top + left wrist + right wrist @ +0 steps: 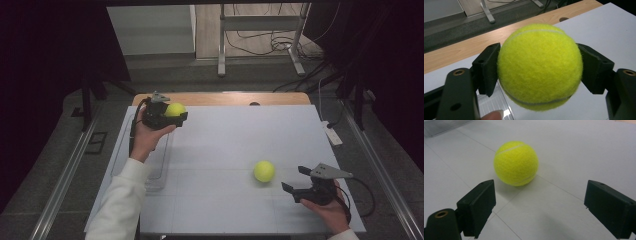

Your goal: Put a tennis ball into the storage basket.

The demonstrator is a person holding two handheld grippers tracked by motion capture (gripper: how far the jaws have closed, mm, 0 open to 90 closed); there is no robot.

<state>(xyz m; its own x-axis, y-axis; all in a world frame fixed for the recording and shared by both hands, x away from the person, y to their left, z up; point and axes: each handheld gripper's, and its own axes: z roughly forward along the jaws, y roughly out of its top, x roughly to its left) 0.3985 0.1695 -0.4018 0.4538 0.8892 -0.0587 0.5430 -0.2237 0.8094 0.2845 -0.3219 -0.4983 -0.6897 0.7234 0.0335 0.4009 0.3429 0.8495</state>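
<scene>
Gripping one tennis ball [539,66] above the clear tray [159,172], left gripper [176,118] jaws clamped on it — tray's ribbed floor visible close up, right gripper [295,181] jaws wide, empty — second tennis ball [516,163] on the table [225,135] right of the tray.

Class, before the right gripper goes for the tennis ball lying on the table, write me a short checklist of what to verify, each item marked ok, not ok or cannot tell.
1. Left gripper grips its own held ball on both sides: ok.
2. Right gripper open wide enough for the loose ball: ok.
3. Loose ball lies ahead of the right gripper, apart from the jaws: ok.
4. Loose ball centred between the jaws: not ok, it sits toward the left jaw.
5. White table bare around the loose ball: ok.
6. Clear tray ready to take the balls: cannot tell.
</scene>
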